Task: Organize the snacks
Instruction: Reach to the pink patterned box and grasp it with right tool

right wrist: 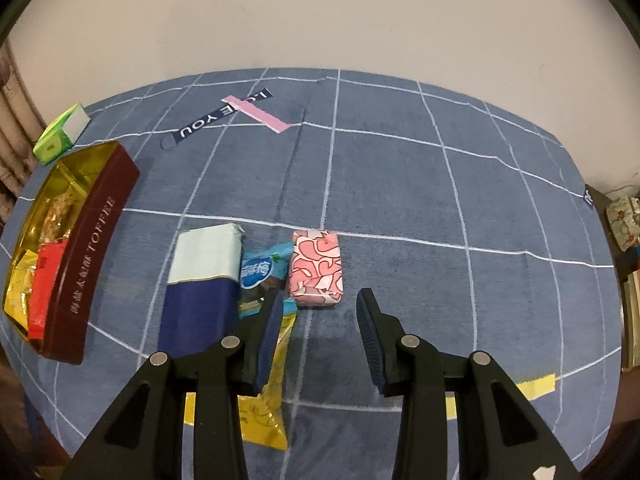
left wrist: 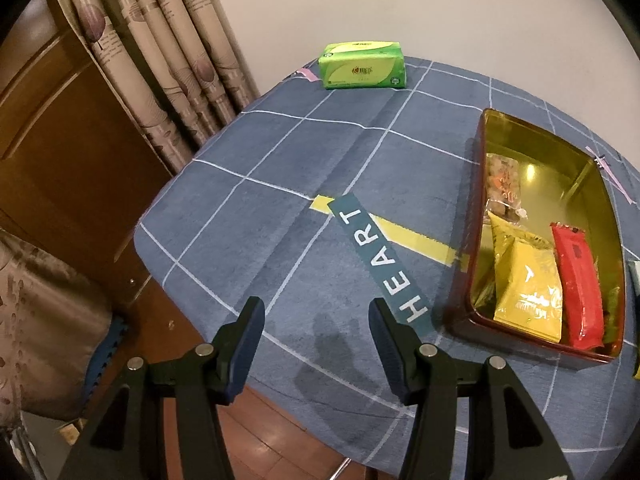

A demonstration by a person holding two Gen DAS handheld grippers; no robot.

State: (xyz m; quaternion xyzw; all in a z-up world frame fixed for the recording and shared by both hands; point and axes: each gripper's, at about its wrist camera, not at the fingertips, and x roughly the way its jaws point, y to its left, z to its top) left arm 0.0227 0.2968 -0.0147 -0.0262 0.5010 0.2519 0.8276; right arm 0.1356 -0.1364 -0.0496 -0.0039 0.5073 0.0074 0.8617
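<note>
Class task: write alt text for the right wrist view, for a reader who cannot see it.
The open right gripper hovers over a blue checked tablecloth, just short of a pink patterned packet. To its left lie a blue-and-white box, small wrapped snacks, and a maroon toffee tin already holding packets.

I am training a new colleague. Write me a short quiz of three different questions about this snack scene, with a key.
1. True or false: the right gripper holds the pink patterned packet.
2. Which packet already lies in the toffee tin? A) red packet B) blue and white box C) green tissue pack
3. Fill in: the left gripper is ____ and holds nothing.

Key: 1 false, its jaws stand open, just short of the packet; 2 A; 3 open.
</note>
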